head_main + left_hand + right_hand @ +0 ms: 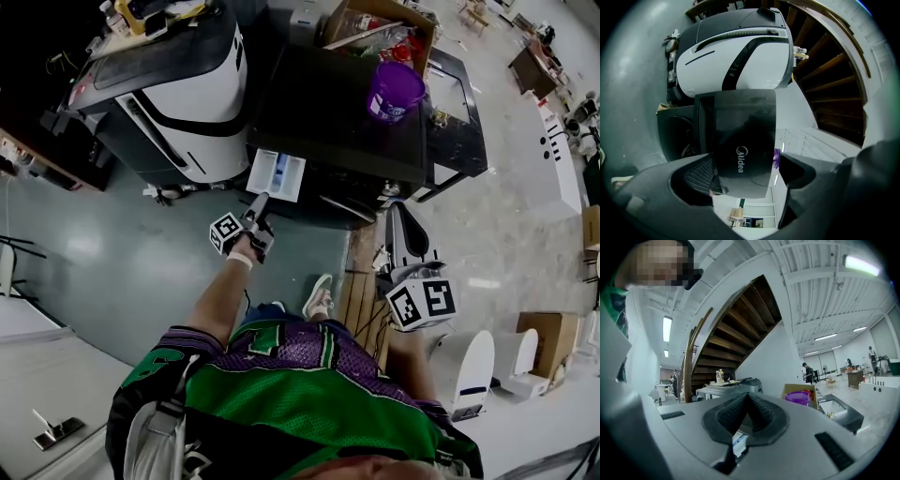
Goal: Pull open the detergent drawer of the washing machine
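Left tool point(260, 204) spread just below the open detergent drawer point(277, 175); right tool point(746, 404) pressed together.
Swinging up, I could knock it crooked.

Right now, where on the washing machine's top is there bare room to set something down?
The dark washer top is bare from its left edge to the purple tub. Crowded: the cardboard box behind. The open drawer juts out in front.
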A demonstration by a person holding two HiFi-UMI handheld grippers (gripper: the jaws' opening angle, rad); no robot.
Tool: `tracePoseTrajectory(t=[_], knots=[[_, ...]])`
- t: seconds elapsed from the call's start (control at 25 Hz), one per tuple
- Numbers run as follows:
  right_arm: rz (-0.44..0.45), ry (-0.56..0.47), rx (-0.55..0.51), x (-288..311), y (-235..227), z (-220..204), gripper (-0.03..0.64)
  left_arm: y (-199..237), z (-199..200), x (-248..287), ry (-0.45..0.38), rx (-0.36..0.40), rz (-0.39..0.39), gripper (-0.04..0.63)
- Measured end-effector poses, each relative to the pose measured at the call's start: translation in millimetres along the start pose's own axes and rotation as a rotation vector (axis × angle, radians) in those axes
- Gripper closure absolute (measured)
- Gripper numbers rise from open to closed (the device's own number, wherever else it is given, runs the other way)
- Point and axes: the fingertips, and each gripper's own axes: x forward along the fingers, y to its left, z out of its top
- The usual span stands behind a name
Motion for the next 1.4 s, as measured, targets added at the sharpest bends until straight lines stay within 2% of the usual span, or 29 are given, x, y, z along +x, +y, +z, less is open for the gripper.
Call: tracePoseTrajectory(t=[0.2,0.36,0.76,1.04,1.2,1.4], knots=[[0.026,-0.012,-0.004,2.7,15.7,5.0,0.614,-14.6,6.9,-20.4,0.005,0.049,-0.025,0.156],[0.048,-0.018,-0.003,7.4,32.2,8.3,0.614,-36.4,10.0,-38.1,0.037,0.150,-0.048,0.156],[0.072,-0.029,0.012,9.5,70.5,12.6,0.614,-125.8,2.1,-77.3,0.131,0.521,-0.128,0.156],[0.072,-0.036,0.026,10.1,87.8,12.4,0.614,-188.0,-4.2,-106.1,0.163,0.819,-0.168,0.156],[0.078,-0.040,0.028,12.1,97.6,13.6,0.614,-235.6,-7.5,-124.4,0.132,1.011,-0.209,0.156],[0.095,-0.056,0.022,10.3,107.7,18.3,0.614,-293.1,-19.7,-144.8,0.084,1.179,-0.276,0.157]])
